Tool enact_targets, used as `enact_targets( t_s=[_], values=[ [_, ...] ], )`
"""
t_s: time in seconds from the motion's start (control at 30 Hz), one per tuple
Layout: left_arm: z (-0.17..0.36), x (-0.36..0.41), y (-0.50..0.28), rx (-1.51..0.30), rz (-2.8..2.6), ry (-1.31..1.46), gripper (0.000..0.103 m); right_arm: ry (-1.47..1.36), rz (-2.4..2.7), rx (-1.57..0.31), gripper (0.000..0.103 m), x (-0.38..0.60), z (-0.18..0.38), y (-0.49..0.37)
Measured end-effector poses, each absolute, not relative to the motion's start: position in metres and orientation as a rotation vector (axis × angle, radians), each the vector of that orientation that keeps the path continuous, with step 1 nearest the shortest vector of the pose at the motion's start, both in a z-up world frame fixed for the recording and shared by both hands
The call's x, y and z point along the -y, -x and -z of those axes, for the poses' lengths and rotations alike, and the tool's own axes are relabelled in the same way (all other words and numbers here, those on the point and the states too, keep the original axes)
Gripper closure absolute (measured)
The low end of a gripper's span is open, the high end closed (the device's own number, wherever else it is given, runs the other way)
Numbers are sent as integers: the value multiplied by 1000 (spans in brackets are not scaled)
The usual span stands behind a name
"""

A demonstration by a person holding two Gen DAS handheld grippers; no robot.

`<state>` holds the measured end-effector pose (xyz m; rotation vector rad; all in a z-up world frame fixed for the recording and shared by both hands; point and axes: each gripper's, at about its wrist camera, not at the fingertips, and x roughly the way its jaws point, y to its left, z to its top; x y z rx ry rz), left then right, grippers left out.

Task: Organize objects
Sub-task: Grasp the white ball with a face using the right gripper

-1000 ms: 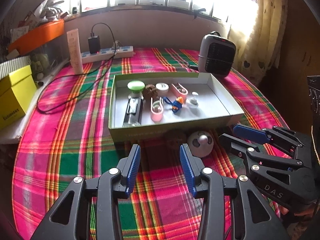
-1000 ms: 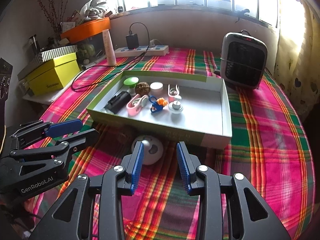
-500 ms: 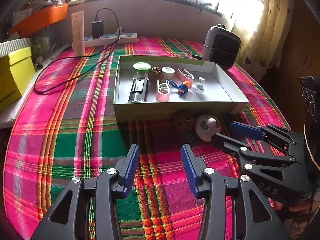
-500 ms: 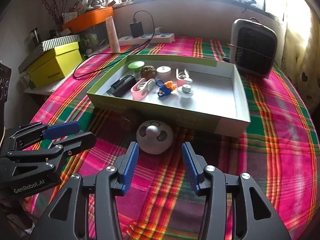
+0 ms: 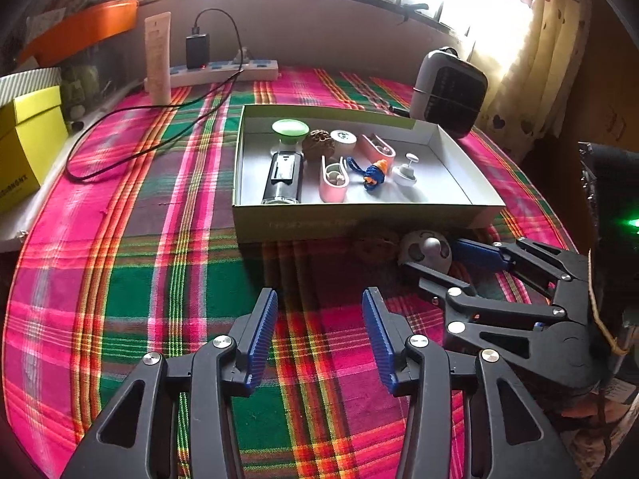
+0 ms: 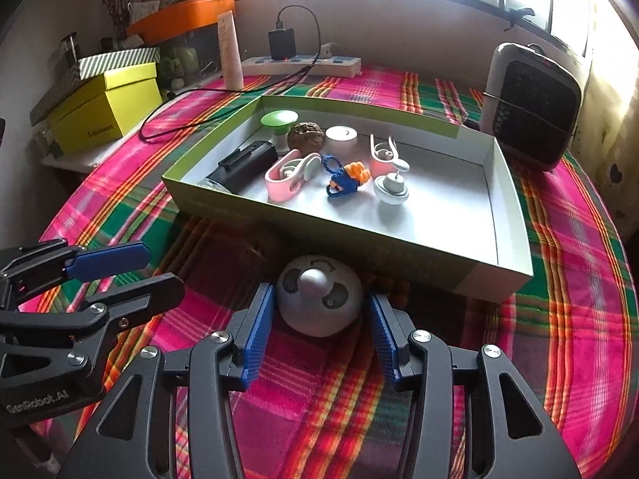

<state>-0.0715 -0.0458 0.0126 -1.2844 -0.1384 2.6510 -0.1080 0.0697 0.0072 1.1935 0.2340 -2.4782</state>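
Observation:
A white round gadget [image 6: 315, 283] with a grey knob lies on the plaid cloth just before the shallow green box [image 6: 399, 251]. My right gripper [image 6: 319, 299] straddles it, jaws opening, with small gaps between pads and gadget. In the left wrist view the same right gripper [image 5: 433, 257] reaches the gadget [image 5: 419, 245] from the right. A brown walnut [image 5: 375, 243] sits in shadow next to it. My left gripper [image 5: 319, 299] hangs open over bare cloth with nothing between its fingers. The box [image 5: 359, 219] holds several small items: a black device, pink clips, a blue-orange toy.
A small heater [image 6: 531, 107] stands behind the box at right. A power strip [image 6: 303, 64] with charger and cable, an upright tube [image 6: 231, 52] and a yellow box [image 6: 104, 107] line the far left. My left gripper [image 6: 159, 269] shows at left.
My right gripper moved forward and down, its jaws widened and now flank the white round gadget. The left gripper's jaws spread a little; it stayed roughly in place.

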Motion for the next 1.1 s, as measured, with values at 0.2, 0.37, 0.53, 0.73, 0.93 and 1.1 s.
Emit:
enact_targets(
  t_s=[0.2, 0.37, 0.53, 0.73, 0.93, 1.1],
  values=[
    [-11, 46, 76, 143, -2642, 1290, 60, -1192, 2482, -221, 55, -73, -8, 109],
    [-11, 43, 79, 143, -2627, 1292, 60, -1191, 2490, -209, 58, -77, -9, 109],
    [-12, 38, 83, 144, -2605, 1280, 60, -1188, 2501, -187, 59, -84, -10, 107],
    [-15, 28, 89, 114, -2594, 1268, 60, -1195, 2500, -180, 59, -89, -9, 104],
    [-15, 19, 98, 99, -2573, 1274, 60, -1202, 2510, -171, 59, -99, -9, 102],
    [-12, 9, 104, 73, -2568, 1284, 60, -1204, 2519, -151, 59, -105, -10, 102]
  ],
)
